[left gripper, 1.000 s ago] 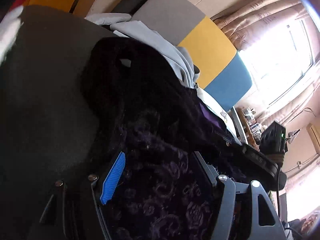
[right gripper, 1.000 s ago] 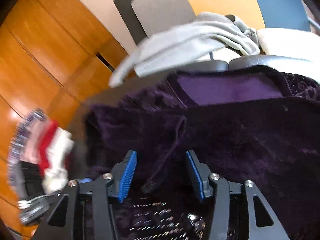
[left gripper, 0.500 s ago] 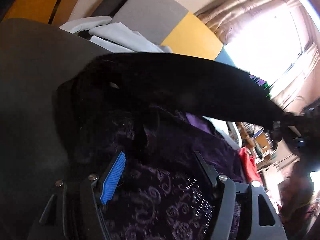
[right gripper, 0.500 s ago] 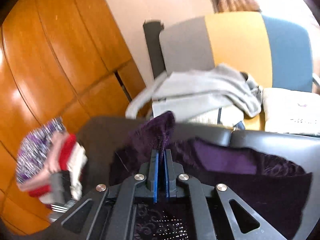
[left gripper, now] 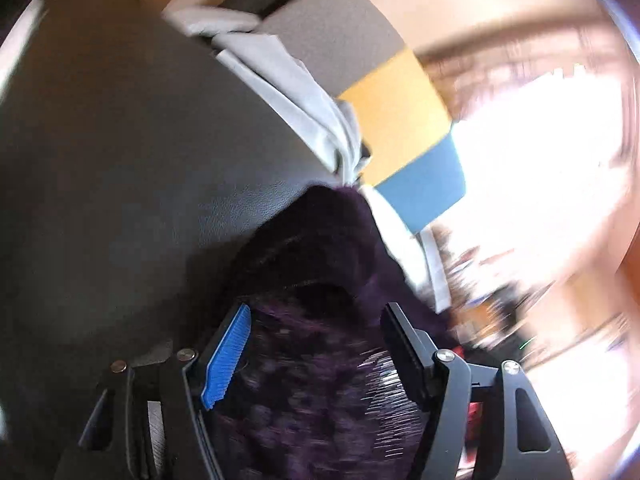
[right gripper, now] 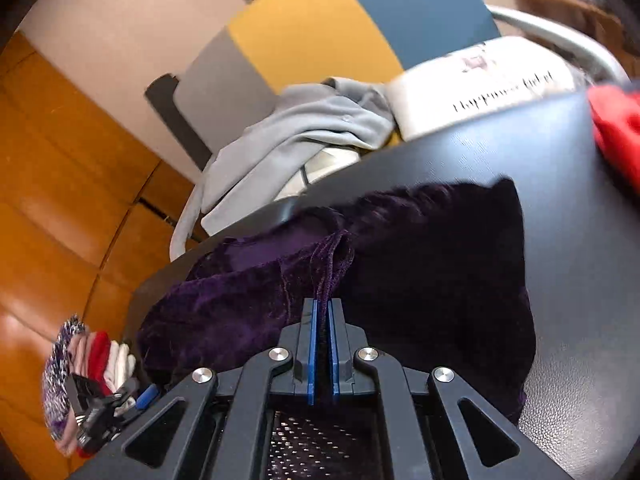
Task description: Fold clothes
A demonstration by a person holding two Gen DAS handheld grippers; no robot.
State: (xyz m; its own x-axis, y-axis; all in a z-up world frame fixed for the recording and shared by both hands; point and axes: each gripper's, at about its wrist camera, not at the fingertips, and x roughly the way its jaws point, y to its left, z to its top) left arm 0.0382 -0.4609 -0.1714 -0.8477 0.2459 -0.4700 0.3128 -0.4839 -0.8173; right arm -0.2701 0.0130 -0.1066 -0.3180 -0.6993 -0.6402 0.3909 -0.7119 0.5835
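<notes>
Left wrist view is smeared by motion; the left gripper [left gripper: 316, 344] stands spread wide over the purple velvet garment [left gripper: 320, 380], its lower part cut off. Across the room's black leather-grained table [right gripper: 560, 208], the right gripper [right gripper: 321, 312] is clamped on a pinched ridge of that plush, crumpled garment [right gripper: 420, 280], which lies heaped there.

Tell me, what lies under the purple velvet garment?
The purple velvet garment lies on a dark leather-like surface, which shows around it. Anything beneath the cloth itself is covered.
</notes>
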